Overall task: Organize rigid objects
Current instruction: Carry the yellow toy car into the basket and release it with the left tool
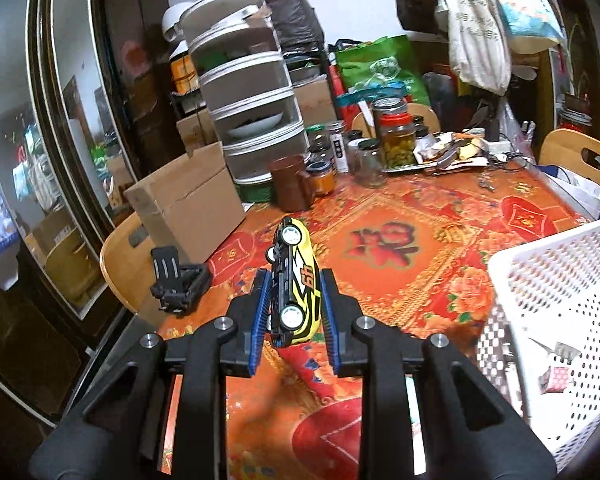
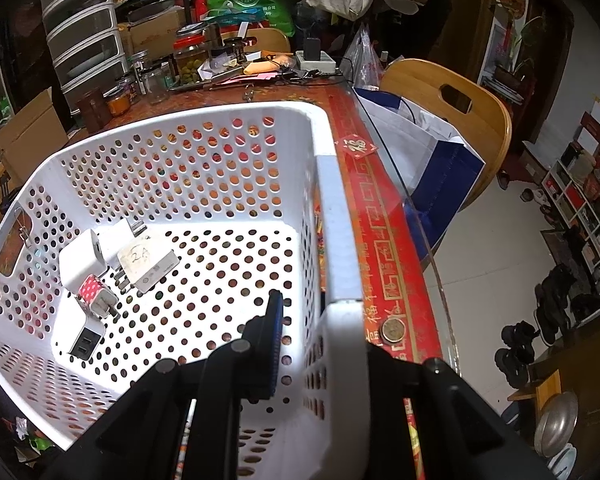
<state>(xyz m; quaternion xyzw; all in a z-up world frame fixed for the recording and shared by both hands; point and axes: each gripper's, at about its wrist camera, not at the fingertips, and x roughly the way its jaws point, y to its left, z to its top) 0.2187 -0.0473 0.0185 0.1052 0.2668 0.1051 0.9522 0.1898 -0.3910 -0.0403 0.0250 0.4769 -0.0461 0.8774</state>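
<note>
My left gripper (image 1: 293, 280) is shut on a yellow and black toy car (image 1: 295, 280), held on its side above the red patterned tablecloth (image 1: 400, 248). The white perforated basket (image 1: 540, 280) stands to its right. In the right wrist view my right gripper (image 2: 320, 320) is shut on the basket's near right corner wall (image 2: 342, 320); one finger (image 2: 274, 336) is inside the basket, the other is hidden behind the wall. Several white chargers (image 2: 100, 276) lie on the basket floor.
A cardboard box (image 1: 184, 200), stacked plastic drawers (image 1: 252, 92) and glass jars (image 1: 396, 140) crowd the table's far side. A black holder (image 1: 178, 280) sits near the left edge. Wooden chairs (image 2: 448, 96) stand around. A coin (image 2: 393, 330) lies by the glass table edge.
</note>
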